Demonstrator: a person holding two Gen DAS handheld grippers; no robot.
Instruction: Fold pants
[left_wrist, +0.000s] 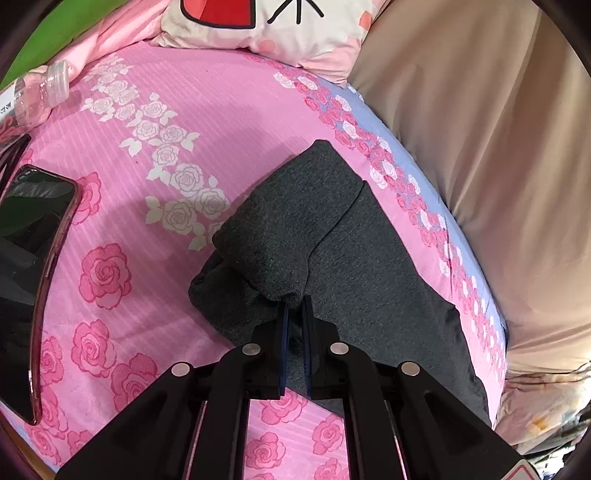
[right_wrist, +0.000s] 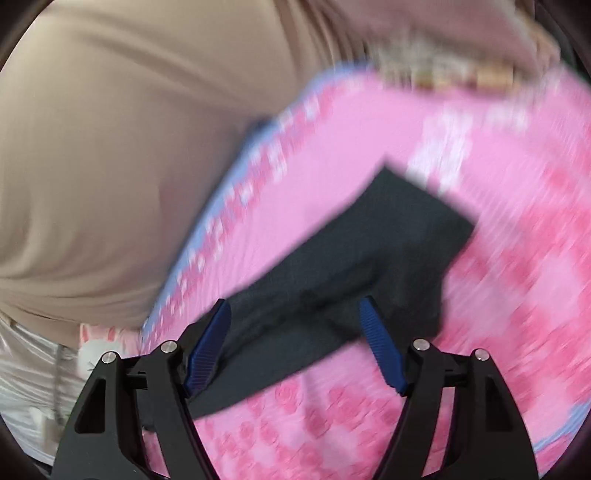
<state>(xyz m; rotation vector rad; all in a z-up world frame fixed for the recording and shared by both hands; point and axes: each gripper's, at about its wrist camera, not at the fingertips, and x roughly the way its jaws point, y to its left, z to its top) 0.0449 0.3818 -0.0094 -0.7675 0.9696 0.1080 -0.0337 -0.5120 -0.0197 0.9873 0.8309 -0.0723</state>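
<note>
Dark grey pants (left_wrist: 369, 266) lie partly folded on a pink rose-print bedsheet (left_wrist: 155, 122). In the left wrist view my left gripper (left_wrist: 295, 306) is shut on a fold of the pants near the front, the cloth pinched between its blue pads. One flap of the pants (left_wrist: 291, 214) is doubled over the rest. The right wrist view is blurred; the pants (right_wrist: 369, 251) stretch across the sheet there. My right gripper (right_wrist: 295, 314) hovers over their near end, jaws wide and open, the cloth below and between the blue pads (right_wrist: 208, 347) without being pressed.
A phone in a red case (left_wrist: 33, 266) lies at the left on the sheet. A plastic bottle (left_wrist: 33, 96) rests at the far left. A printed pillow (left_wrist: 266, 26) sits at the head of the bed. A beige quilt (left_wrist: 480, 147) bounds the right side.
</note>
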